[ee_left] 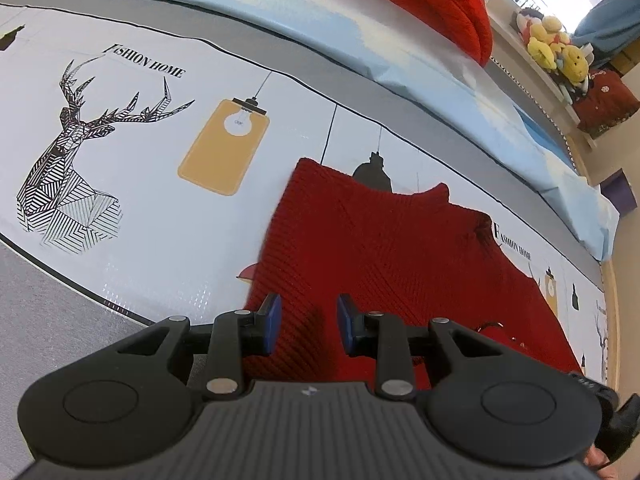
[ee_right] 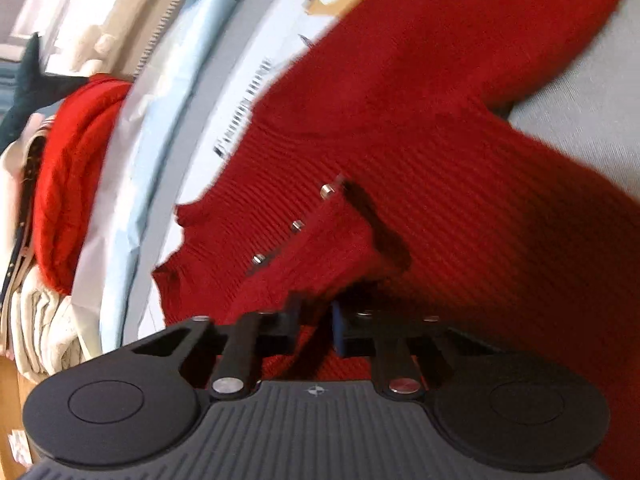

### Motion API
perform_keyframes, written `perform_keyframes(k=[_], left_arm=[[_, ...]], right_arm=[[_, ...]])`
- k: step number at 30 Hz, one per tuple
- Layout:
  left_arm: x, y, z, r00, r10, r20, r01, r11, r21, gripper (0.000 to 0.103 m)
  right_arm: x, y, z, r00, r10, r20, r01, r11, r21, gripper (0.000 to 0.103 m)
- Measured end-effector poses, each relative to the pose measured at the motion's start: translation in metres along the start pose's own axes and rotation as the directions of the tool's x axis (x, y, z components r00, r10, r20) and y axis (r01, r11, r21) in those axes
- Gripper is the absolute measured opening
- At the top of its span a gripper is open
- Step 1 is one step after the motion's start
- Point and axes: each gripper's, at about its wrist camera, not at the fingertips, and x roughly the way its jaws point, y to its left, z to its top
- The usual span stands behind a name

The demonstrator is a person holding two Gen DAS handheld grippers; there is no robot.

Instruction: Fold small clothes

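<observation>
A dark red knit sweater [ee_left: 380, 248] lies on a white printed mat [ee_left: 140, 200]. My left gripper [ee_left: 308, 324] hovers over its near left edge, blue pads [ee_left: 272, 322] apart, open, with only the knit below showing in the gap. In the blurred right wrist view the sweater [ee_right: 440, 140] fills the frame, with a row of small metal studs [ee_right: 297, 225] along a cuff-like fold. My right gripper [ee_right: 316, 320] is shut on a pinch of the red knit.
A light blue sheet [ee_left: 320, 28] lies along the mat's far side with a bright red knit [ee_left: 420, 0] on it. Plush toys [ee_left: 556, 52] sit on a shelf at the right. A stack of red [ee_right: 68, 184] and cream clothes [ee_right: 44, 320] lies left of the right gripper.
</observation>
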Motion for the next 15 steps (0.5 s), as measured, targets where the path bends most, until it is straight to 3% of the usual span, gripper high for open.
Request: perform_keyframes(k=[4, 6, 8, 9, 11, 12, 13, 14, 15], left_arm=[[0.000, 0.001, 0.001, 1.000, 0.004, 0.000, -0.004, 1.000, -0.006, 0.032], [-0.001, 0.001, 0.002, 1.000, 0.005, 0.004, -0.005, 1.000, -0.006, 0.032], [-0.001, 0.001, 0.002, 1.000, 0.003, 0.005, -0.003, 1.000, -0.004, 0.032], [-0.001, 0.000, 0.002, 1.000, 0.002, 0.004, -0.002, 1.000, -0.002, 0.032], [0.001, -0.003, 0.000, 1.000, 0.000, -0.002, 0.000, 1.000, 0.007, 0.032], [0.003, -0.004, -0.001, 1.000, -0.001, -0.008, 0.001, 1.000, 0.014, 0.032], [0.005, -0.005, -0.003, 1.000, -0.001, -0.013, 0.002, 1.000, 0.021, 0.032], [0.007, -0.006, -0.004, 1.000, -0.002, -0.020, 0.002, 1.000, 0.027, 0.032], [0.009, -0.007, -0.006, 1.000, -0.003, -0.026, 0.004, 0.999, 0.032, 0.032]], right_arm=[[-0.019, 0.024, 0.005, 0.992, 0.090, 0.086, -0.078, 0.987, -0.141, 0.008], [-0.037, 0.045, 0.004, 0.974, 0.173, 0.148, -0.130, 0.957, -0.261, 0.008], [-0.062, 0.068, -0.003, 0.929, 0.289, 0.231, -0.172, 0.891, -0.420, 0.008], [-0.077, 0.077, -0.010, 0.889, 0.356, 0.287, -0.179, 0.848, -0.499, 0.008], [-0.091, 0.082, -0.017, 0.837, 0.416, 0.356, -0.170, 0.816, -0.553, 0.008], [-0.088, 0.079, -0.015, 0.848, 0.383, 0.367, -0.147, 0.834, -0.531, 0.008], [-0.079, 0.075, -0.011, 0.880, 0.296, 0.371, -0.090, 0.872, -0.481, 0.008], [-0.067, 0.069, -0.005, 0.916, 0.186, 0.357, -0.018, 0.905, -0.426, 0.009], [-0.049, 0.055, 0.003, 0.949, 0.016, 0.315, 0.096, 0.936, -0.337, 0.009]])
